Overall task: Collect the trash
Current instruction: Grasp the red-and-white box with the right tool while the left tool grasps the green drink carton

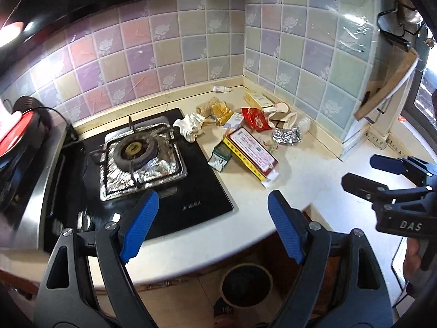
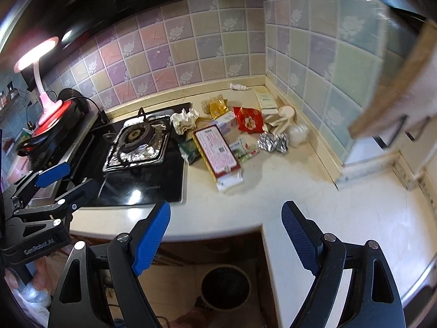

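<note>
Trash lies heaped in the counter's far corner: a long red and yellow box [image 1: 250, 151] [image 2: 217, 151], a crumpled white tissue [image 1: 189, 125] [image 2: 184, 120], a red snack bag [image 1: 255, 119] [image 2: 248, 120], a foil ball [image 1: 286, 135] [image 2: 273, 142], a green wrapper [image 1: 220, 158] [image 2: 188, 151] and a gold packet [image 1: 221, 112] [image 2: 217, 106]. My left gripper [image 1: 213, 224] hangs open over the counter's near edge, well short of the pile. My right gripper [image 2: 226, 236] is open too, with nothing between its fingers. A dark waste bin [image 1: 245, 284] [image 2: 225, 287] stands on the floor below.
A black gas hob with a foil-lined burner [image 1: 139, 158] [image 2: 136, 142] fills the counter's left. A red-lidded appliance [image 1: 13, 136] [image 2: 52, 120] and a pink lamp [image 2: 41, 82] stand further left. Tiled walls close the corner; a board [image 1: 387, 84] leans at right.
</note>
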Motion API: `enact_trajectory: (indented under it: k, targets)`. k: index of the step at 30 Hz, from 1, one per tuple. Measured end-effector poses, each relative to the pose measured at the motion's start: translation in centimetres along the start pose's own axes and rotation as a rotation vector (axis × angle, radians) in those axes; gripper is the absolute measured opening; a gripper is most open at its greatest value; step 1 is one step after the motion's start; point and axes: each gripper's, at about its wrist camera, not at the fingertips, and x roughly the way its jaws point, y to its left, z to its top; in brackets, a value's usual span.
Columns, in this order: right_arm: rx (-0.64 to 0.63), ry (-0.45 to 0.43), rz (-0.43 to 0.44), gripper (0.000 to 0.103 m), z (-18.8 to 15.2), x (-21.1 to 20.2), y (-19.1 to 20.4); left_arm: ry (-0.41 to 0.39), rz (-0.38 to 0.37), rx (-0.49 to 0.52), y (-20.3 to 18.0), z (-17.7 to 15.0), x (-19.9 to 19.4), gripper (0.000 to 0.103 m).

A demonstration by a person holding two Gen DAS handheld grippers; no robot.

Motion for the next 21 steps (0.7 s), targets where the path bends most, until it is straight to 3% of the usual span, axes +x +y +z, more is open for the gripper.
enact_trajectory:
  k: [10,15,21]
  targets:
    - [-0.061,0.095,0.02,0.085,6.3,17.8,0.0,0.051,-0.018,0.101,2.2,3.9,14.7,0.08]
    - [-0.107,0.158,0.025,0.085,7.5,24.0,0.6,0.095,-0.059,0.098,3.7,4.2,19.0,0.08]
    - [-0.185,0.197,0.013,0.082,7.7,28.2,2.1,0.118,-0.151,0.105,4.6,4.3,21.1,0.08]
